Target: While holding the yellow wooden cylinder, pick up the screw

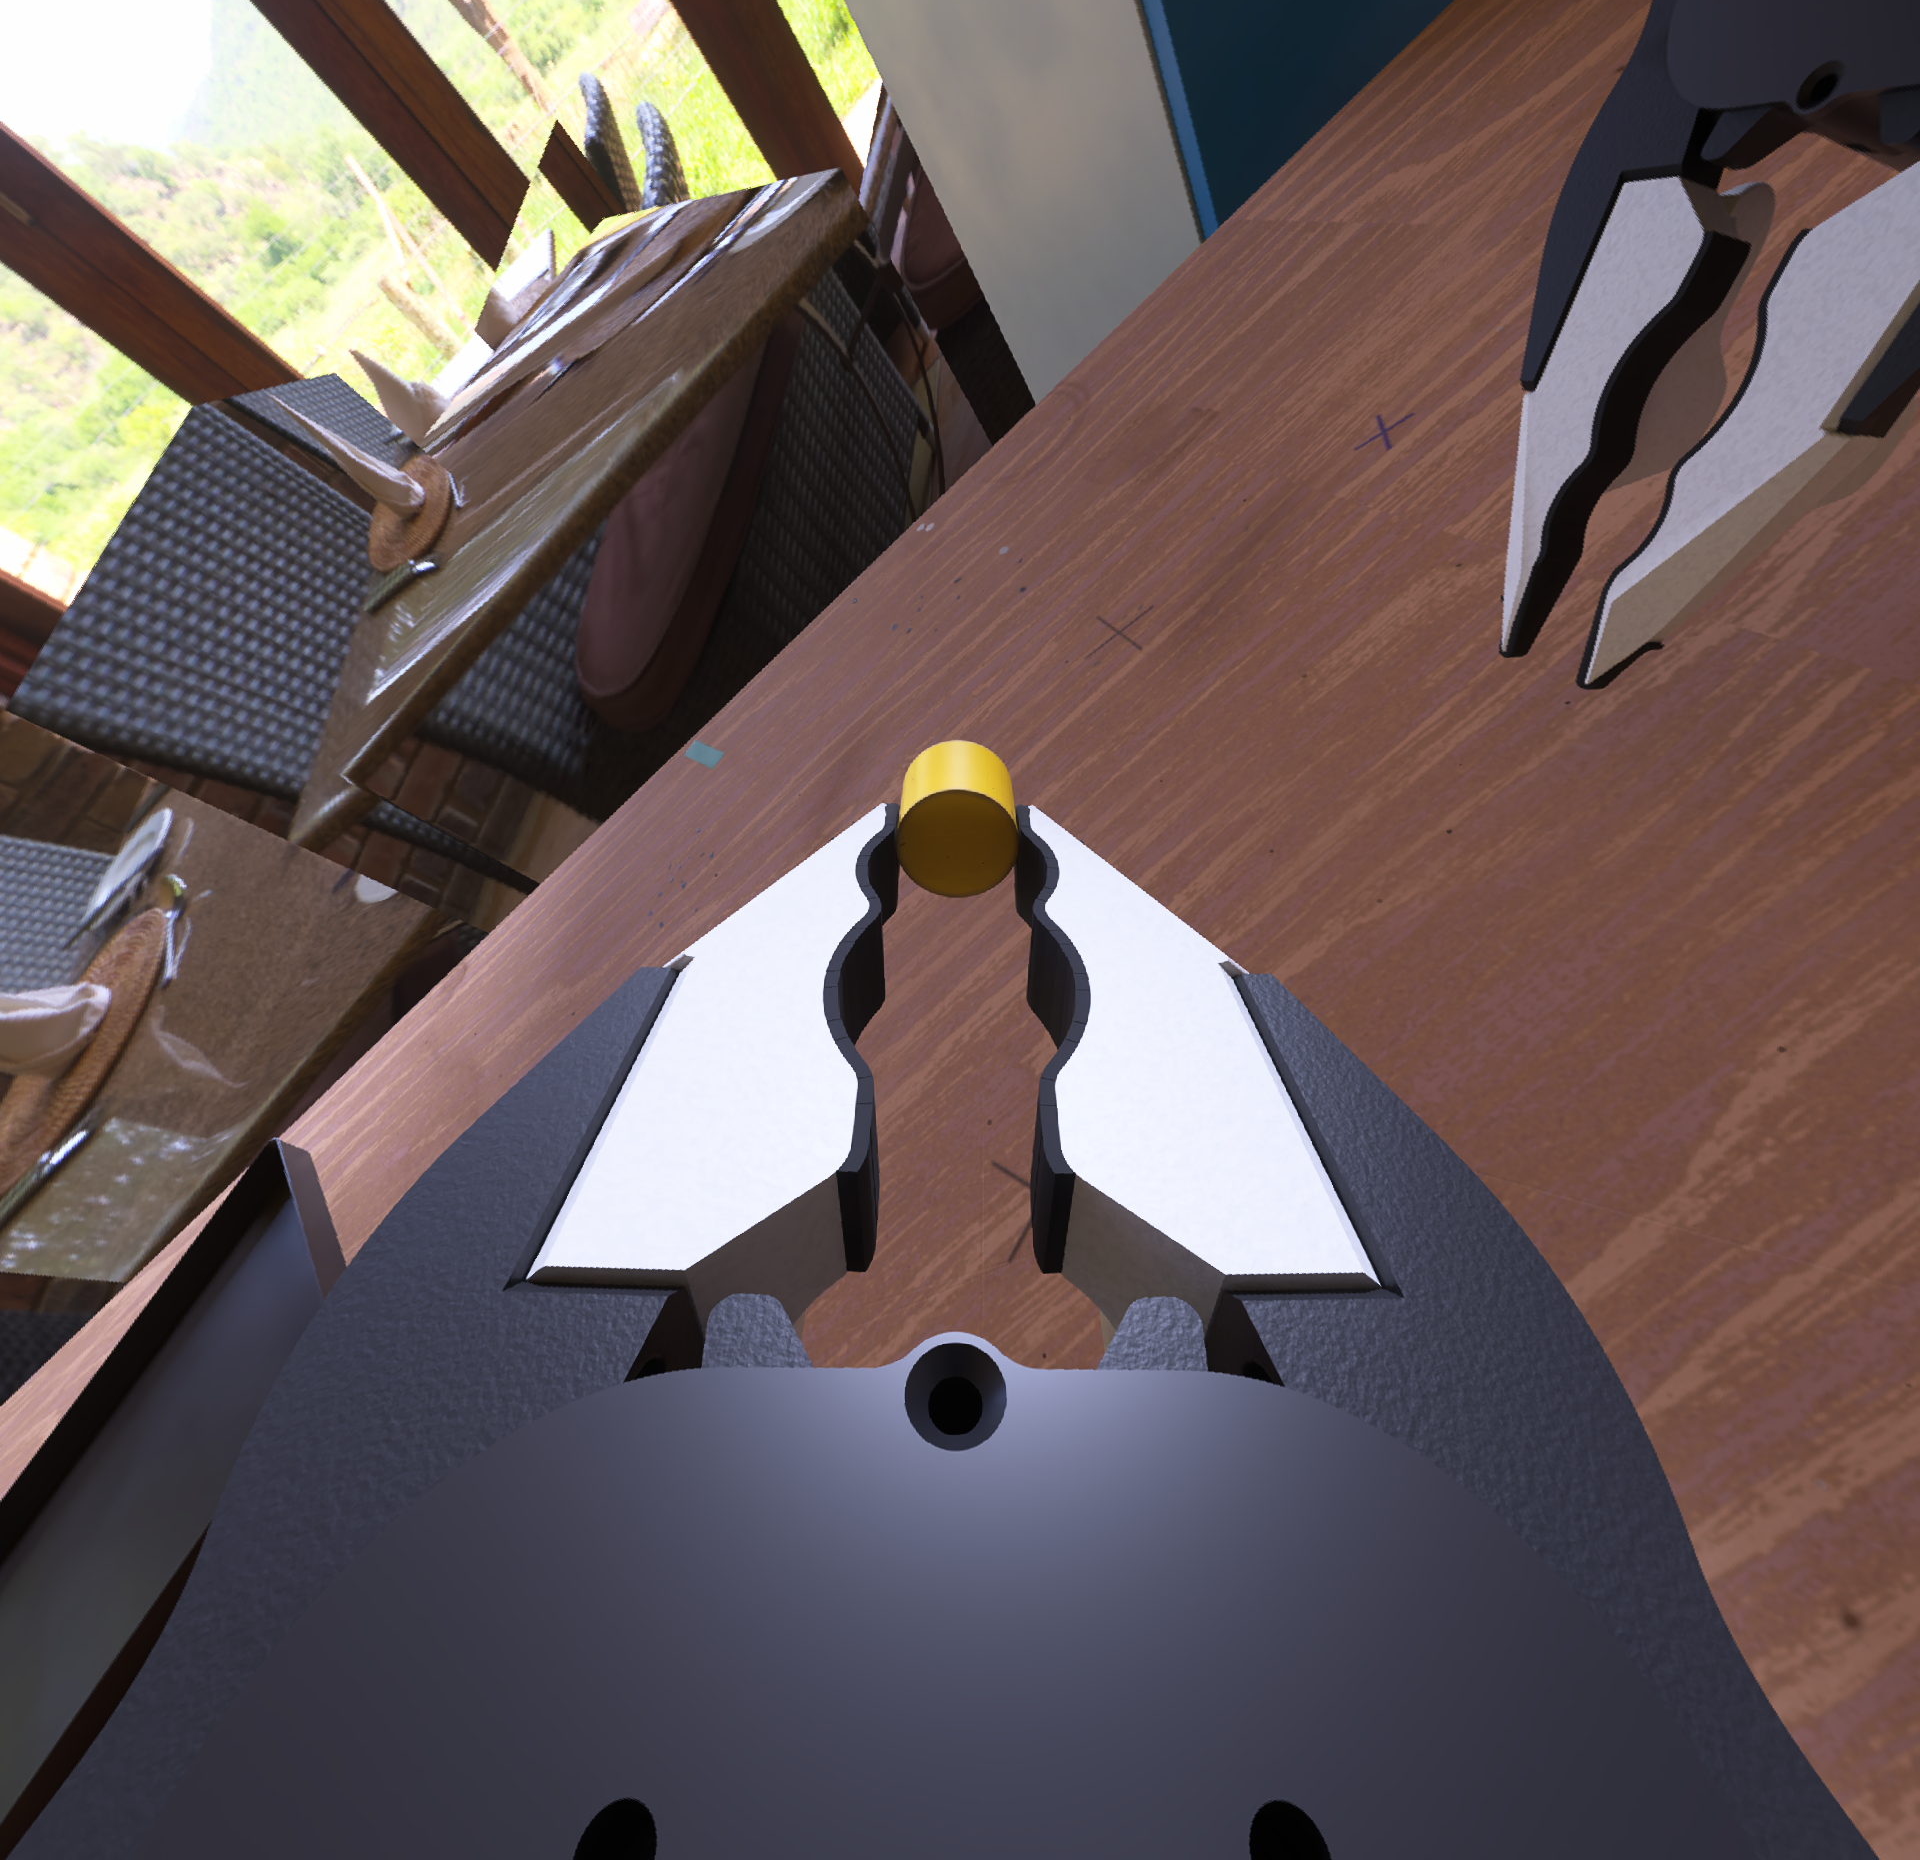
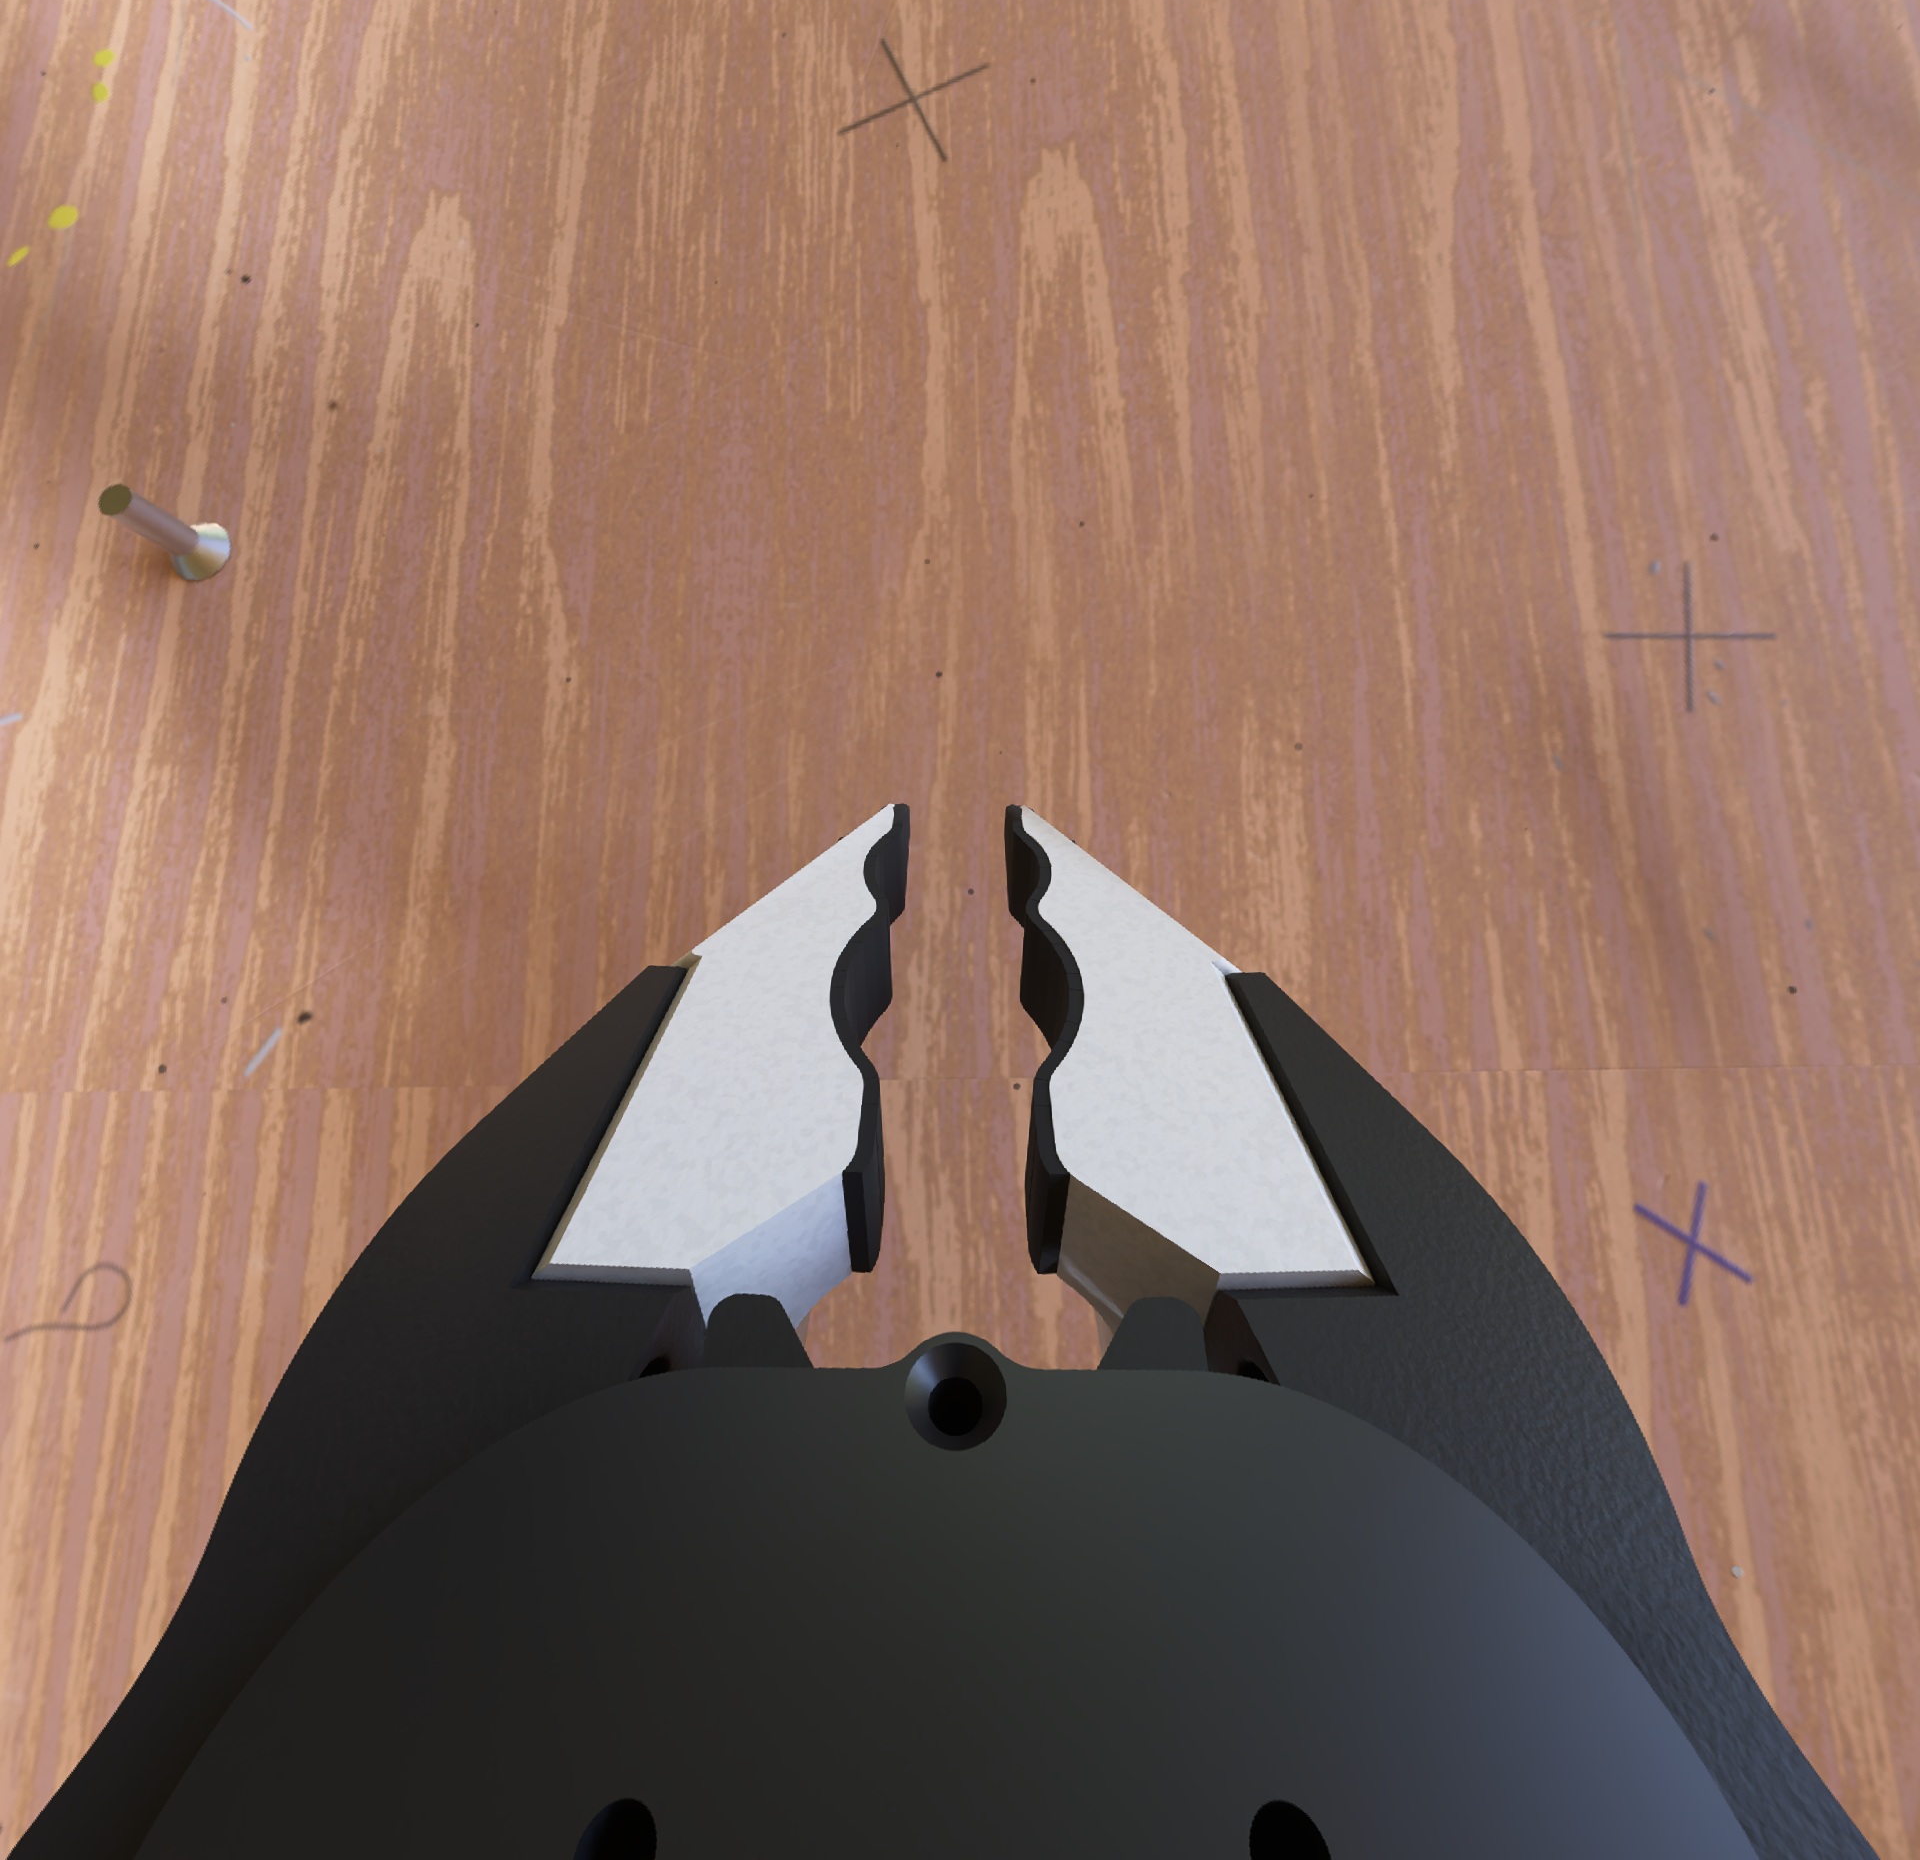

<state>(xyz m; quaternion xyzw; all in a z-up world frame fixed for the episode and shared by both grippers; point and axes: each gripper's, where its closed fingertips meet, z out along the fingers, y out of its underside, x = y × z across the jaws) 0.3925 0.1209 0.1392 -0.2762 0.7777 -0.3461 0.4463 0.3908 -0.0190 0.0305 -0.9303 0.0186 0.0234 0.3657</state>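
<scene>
left wrist view: left gripper (image 1: 956, 823) fingers clamp yellow wooden cylinder (image 1: 956, 818).

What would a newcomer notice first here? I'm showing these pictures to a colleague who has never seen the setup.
Probably the yellow cylinder, bright against the brown table, pinched between the tips of the left gripper. Next, the small metal screw lying on its side far left of the right gripper, whose fingers are apart with nothing between them.
</scene>
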